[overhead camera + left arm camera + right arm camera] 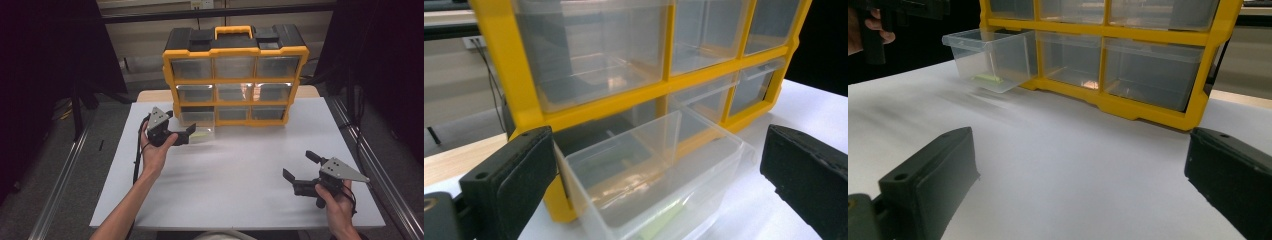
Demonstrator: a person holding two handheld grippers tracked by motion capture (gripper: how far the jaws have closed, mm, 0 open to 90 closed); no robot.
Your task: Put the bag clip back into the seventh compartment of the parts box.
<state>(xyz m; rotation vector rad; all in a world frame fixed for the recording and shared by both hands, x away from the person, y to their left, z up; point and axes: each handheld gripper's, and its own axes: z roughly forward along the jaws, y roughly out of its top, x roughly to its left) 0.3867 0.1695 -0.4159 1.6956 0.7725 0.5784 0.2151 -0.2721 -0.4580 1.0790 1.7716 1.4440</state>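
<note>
A yellow and black drawer cabinet with clear drawers stands at the back of the white table. Its bottom-left clear drawer is pulled out, with a small green thing lying inside. My left gripper is open at that drawer's front; in the left gripper view the drawer sits between the wide-apart jaws without touching either one. My right gripper is open and empty above the table's near right part, facing the cabinet.
The other drawers are pushed in. Metal rails run along both sides of the table, with dark curtains behind them. The table's wooden top shows beside the cabinet. Cables trail from both grippers.
</note>
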